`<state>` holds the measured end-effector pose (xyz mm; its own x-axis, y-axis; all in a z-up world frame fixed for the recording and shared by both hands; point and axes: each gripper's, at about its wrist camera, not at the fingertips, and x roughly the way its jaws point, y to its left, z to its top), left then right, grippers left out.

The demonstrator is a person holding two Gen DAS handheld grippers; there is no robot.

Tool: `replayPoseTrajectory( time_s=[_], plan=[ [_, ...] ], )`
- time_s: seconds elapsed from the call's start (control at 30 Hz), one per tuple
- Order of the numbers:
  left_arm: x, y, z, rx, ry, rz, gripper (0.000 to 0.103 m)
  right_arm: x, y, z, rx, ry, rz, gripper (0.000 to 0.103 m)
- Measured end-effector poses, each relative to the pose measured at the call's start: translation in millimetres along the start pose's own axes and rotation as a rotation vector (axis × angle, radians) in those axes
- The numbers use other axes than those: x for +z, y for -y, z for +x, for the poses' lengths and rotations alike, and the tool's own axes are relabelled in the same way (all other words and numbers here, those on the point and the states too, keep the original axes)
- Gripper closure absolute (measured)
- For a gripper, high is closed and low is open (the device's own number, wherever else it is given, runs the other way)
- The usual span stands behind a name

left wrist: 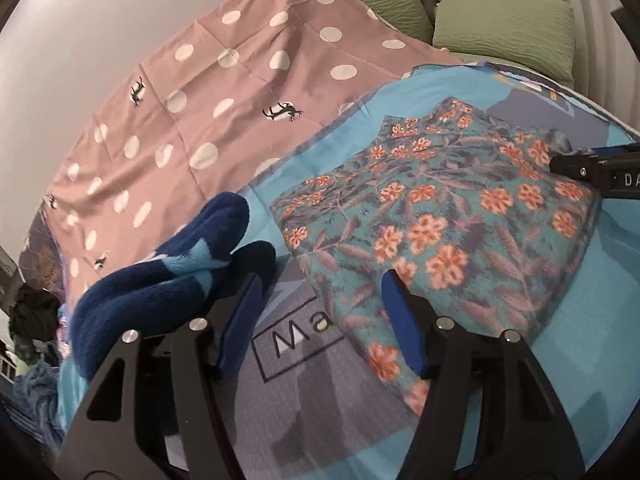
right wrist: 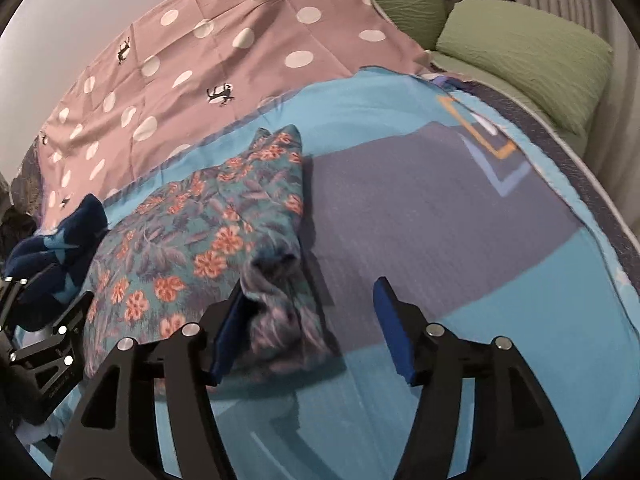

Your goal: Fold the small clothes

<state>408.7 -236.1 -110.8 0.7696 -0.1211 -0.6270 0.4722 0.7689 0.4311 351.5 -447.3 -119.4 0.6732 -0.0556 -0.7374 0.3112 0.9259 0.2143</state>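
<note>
A folded floral garment (left wrist: 440, 216), teal with orange flowers, lies on a blue and grey mat (left wrist: 304, 392) spread over a bed. My left gripper (left wrist: 320, 320) is open at the garment's near left corner. Its right finger (left wrist: 400, 320) is over the cloth's edge and its left finger stands over the mat. My right gripper (right wrist: 310, 320) is open at the garment's (right wrist: 192, 240) near right corner. A bunched fold of cloth rests against its left finger (right wrist: 228, 328), while the other finger stands apart over the mat (right wrist: 460, 220). Each gripper shows at the edge of the other's view.
A dark blue fleece piece with light blue stars (left wrist: 168, 272) lies left of the garment. Behind is a pink polka-dot sheet (left wrist: 224, 80). Green pillows (left wrist: 504, 28) sit at the far right, against a white wall and curtains. The mat's edge (right wrist: 592, 216) runs along the right.
</note>
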Motion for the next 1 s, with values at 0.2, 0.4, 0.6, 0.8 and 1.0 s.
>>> replayPoseTrajectory(
  time_s=[0.2, 0.4, 0.6, 0.8, 1.0],
  plan=[
    [-18.5, -8.5, -52.1, -0.125, 0.014, -0.076, 0.023, -31.6, -17.2, -58.7, -0.041, 0.077, -0.086, 0.047],
    [-65.7, -14.4, -133.8, -0.282, 0.087, -0.198, 0.013, -97.2, -18.6, -147.6, 0.094, 0.106, -0.129, 0.047],
    [-115.1, -12.2, -212.2, -0.260, 0.161, -0.246, 0.004, -162.0, -22.0, -218.5, 0.178, 0.175, -0.102, 0.046],
    [-152.9, -12.6, -272.1, -0.270, 0.183, -0.309, 0.002, -204.3, -28.7, -273.6, 0.229, 0.241, -0.019, 0.028],
    [-175.9, -11.9, -327.0, -0.239, 0.232, -0.327, 0.002, -226.1, -43.9, -309.7, 0.096, 0.326, -0.107, 0.001]
  ],
)
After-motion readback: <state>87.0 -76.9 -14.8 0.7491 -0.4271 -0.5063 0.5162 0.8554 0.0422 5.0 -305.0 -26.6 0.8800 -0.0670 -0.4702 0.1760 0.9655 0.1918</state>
